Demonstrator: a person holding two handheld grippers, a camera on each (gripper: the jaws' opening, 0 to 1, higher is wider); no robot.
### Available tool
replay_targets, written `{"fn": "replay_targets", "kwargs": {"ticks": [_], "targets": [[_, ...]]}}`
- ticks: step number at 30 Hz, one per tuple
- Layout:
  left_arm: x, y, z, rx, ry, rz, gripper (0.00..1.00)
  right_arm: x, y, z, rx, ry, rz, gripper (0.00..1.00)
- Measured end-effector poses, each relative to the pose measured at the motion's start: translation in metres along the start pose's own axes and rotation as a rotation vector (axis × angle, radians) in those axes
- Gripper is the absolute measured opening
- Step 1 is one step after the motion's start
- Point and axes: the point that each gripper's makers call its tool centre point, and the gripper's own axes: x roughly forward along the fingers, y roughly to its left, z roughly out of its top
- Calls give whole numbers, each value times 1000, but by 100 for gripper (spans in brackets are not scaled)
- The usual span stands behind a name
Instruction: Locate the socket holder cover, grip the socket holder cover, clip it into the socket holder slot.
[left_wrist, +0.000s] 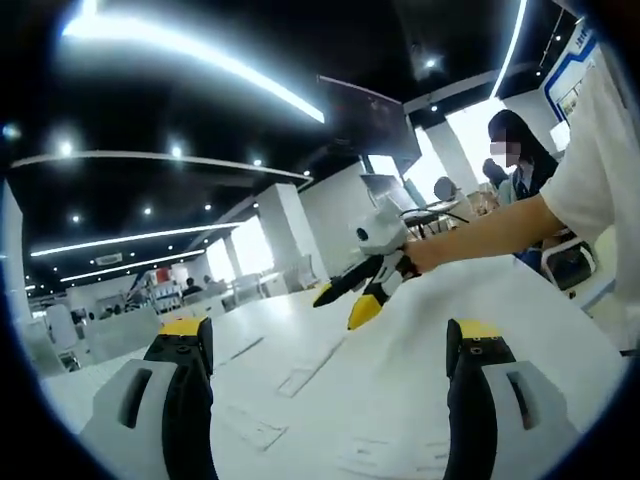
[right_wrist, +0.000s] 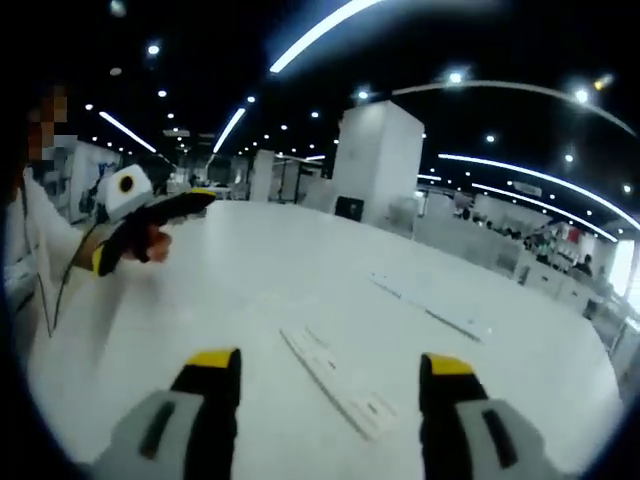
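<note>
Both tongs — left tongs (left_wrist: 330, 350) and right tongs (right_wrist: 325, 375) — gape wide, empty; the white socket holder cover (right_wrist: 335, 380) lies flat on the bench (right_wrist: 300, 270), between the right jaws — thin, likely to slip

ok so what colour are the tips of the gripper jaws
Yellow tips on black jaws, clearest in the right gripper view on the right gripper.

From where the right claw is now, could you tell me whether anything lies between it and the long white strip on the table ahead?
Nothing visible does. The right claw is open above the white table, and the nearer white strip lies flat right ahead between its jaws. The second strip lies farther off, and the left claw is well aside.
</note>
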Motion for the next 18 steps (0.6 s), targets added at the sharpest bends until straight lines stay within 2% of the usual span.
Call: {"fn": "replay_targets", "kwargs": {"ticks": [4,9,18], "targets": [[0,0,1,2,-1,1,95,1,-1,-6,37,-12,-19,80],[-1,1,3,7,-5,7,95,2,0,-10,98,-41,-38,81],[-1,6,3,-12,-5,33,95,2,7,-12,142,-55,-44,86]]}}
